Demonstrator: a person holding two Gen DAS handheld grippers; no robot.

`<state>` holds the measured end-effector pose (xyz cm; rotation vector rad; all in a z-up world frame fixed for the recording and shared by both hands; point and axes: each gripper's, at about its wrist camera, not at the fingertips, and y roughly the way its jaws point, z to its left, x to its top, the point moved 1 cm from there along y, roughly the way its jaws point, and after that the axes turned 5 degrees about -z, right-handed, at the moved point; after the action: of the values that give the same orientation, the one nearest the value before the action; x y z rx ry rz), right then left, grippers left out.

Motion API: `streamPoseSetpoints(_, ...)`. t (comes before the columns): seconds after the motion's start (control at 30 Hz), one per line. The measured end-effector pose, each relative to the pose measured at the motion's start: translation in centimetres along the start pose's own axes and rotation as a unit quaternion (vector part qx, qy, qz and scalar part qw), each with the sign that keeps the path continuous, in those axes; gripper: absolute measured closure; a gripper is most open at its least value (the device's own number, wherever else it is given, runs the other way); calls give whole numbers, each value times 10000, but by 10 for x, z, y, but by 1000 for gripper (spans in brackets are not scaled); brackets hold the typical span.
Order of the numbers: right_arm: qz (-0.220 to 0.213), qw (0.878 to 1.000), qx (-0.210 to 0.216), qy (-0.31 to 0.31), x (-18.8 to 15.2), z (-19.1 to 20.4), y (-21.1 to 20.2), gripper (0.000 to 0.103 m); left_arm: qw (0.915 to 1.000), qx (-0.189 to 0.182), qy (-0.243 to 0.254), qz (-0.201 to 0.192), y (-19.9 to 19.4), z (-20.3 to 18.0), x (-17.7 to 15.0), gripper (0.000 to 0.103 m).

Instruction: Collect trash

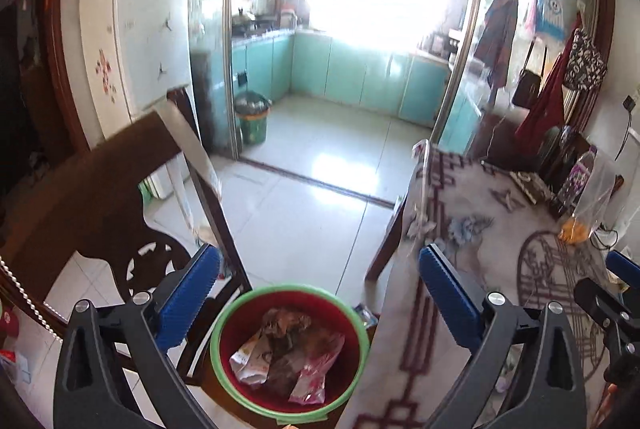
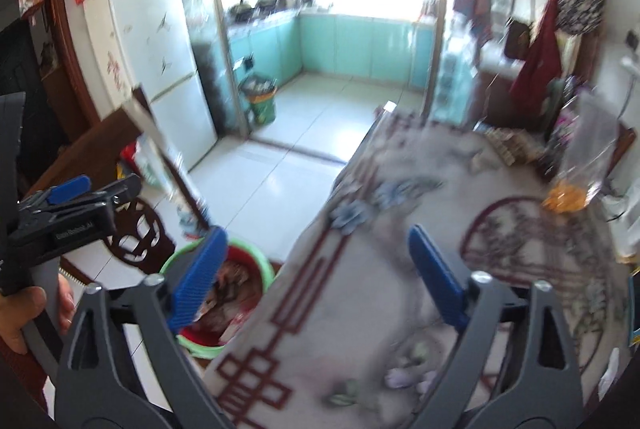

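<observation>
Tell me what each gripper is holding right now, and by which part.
Nothing is held. The left gripper and right gripper both stand open and empty; crumpled wrappers lie in the red bin below.

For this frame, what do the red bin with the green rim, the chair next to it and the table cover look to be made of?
Red bin with green rim: apparently moulded plastic, smooth with a slight sheen. Dark brown carved chair: looks like varnished wood, with cut-out fretwork in the back. Beige patterned table cover: seems a soft woven or plush fabric, matte, draping over the edge; a clear film on top cannot be ruled out.
</observation>
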<state>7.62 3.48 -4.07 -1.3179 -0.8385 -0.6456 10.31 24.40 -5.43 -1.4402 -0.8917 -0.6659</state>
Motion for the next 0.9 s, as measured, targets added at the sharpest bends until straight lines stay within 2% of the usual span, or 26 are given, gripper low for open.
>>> streamPoseSetpoints(0.03,-244,9996,-97,-34,3,-12,-16,4,9998,18,11,-206,-11,-12,6,8)
streamPoseSetpoints(0.1,-455,9986,-269,-96,9,-31,-35,4,9988,44,38,-479,-27,-34,14,8)
streamPoseSetpoints(0.17,-538,9975,-447,-121,8,-53,-52,4,9980,41,87,-632,-42,-62,20,8)
streamPoseSetpoints(0.27,-824,9954,-483,-40,0,-82,-80,4,9964,-6,105,-840,-61,-99,26,8)
streamPoseSetpoints(0.4,-1441,9877,-599,30,-9,-114,-120,4,9883,-80,165,-1517,-99,-145,24,8)
streamPoseSetpoints(0.5,-1480,9861,-754,52,-15,-136,-131,4,9888,-304,182,-1447,-117,-177,24,8)
streamPoseSetpoints(0.57,-1389,9856,-943,177,-23,-150,-135,4,9897,-279,192,-1388,-124,-193,22,8)
streamPoseSetpoints(0.6,-1488,9831,-1041,208,-30,-155,-139,4,9902,-262,208,-1359,-125,-197,19,8)
streamPoseSetpoints(0.67,-1965,9732,-1168,232,-42,-167,-154,4,9911,-237,238,-1290,-130,-205,14,8)
streamPoseSetpoints(0.77,-1778,9776,-1120,147,-45,-178,-160,4,9918,-150,231,-1245,-135,-214,7,8)
streamPoseSetpoints(0.9,-1741,9791,-1027,221,-49,-186,-163,4,9933,-82,222,-1133,-139,-219,0,8)
